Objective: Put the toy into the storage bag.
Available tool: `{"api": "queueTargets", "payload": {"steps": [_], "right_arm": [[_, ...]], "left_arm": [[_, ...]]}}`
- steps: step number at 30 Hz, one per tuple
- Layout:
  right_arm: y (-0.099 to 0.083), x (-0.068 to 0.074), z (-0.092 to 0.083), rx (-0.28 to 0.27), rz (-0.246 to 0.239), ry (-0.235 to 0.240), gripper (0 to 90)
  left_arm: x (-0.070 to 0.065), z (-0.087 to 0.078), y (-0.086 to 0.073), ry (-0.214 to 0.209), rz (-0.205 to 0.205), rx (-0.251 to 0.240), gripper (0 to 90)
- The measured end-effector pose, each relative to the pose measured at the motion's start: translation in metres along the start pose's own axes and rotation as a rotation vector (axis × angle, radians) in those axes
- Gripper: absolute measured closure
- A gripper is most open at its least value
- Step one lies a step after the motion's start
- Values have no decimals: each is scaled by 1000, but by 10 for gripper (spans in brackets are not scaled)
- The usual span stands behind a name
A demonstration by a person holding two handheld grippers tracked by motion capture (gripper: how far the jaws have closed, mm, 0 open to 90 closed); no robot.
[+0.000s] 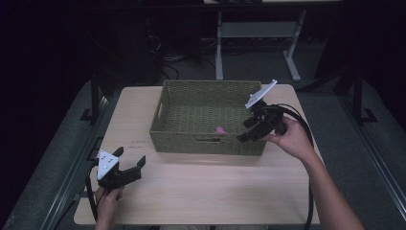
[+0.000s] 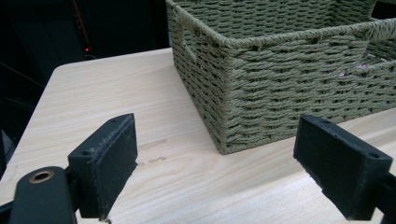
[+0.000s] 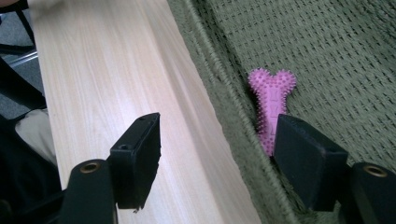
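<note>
A green woven basket (image 1: 167, 136) stands at the middle back of the light wood table (image 1: 201, 191). Inside it, near the front wall, lies a pink spiky bone-shaped toy (image 1: 220, 130) (image 3: 272, 100). My right gripper (image 1: 247, 130) hovers over the basket's front right corner, open and empty; in the right gripper view its jaws straddle the basket's front wall (image 3: 224, 116), with the toy just beyond one jaw. My left gripper (image 1: 130, 159) rests low at the table's front left, open and empty, facing the basket's corner (image 2: 224, 140).
The basket has handle cut-outs in its walls (image 1: 208, 140). Bare tabletop lies in front of the basket. Metal table legs (image 1: 219, 52) and cables stand on the dark floor behind the table.
</note>
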State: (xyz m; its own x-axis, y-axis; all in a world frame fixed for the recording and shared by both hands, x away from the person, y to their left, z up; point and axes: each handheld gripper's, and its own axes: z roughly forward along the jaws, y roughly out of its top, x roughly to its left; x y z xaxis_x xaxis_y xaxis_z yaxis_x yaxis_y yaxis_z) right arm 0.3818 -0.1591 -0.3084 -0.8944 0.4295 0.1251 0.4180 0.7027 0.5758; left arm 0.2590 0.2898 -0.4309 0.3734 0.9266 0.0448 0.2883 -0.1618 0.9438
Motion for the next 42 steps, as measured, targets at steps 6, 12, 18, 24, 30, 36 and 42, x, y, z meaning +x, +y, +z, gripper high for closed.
{"api": "queueTargets", "payload": {"steps": [6, 12, 18, 24, 30, 36, 42], "right_arm": [[-8, 8, 2, 6, -10, 0, 311], [-16, 14, 4, 5, -16, 2, 306], [-22, 18, 7, -1, -17, 6, 295], [-30, 19, 10, 1, -6, 6, 293], [-41, 22, 12, -2, 1, -4, 289], [-51, 24, 15, -4, 8, 0, 290], [-60, 25, 19, -9, 21, 6, 290]], "left_arm": [[0, 0, 0, 0, -3, -1, 130], [-1, 0, 0, -1, 6, 3, 130], [0, -1, 0, -2, -1, 0, 130], [0, -1, 0, -2, 4, 0, 130], [0, -1, 0, 0, -2, 0, 130], [0, -1, 0, 0, 3, 2, 130], [0, -1, 0, 0, 3, 2, 130]]}}
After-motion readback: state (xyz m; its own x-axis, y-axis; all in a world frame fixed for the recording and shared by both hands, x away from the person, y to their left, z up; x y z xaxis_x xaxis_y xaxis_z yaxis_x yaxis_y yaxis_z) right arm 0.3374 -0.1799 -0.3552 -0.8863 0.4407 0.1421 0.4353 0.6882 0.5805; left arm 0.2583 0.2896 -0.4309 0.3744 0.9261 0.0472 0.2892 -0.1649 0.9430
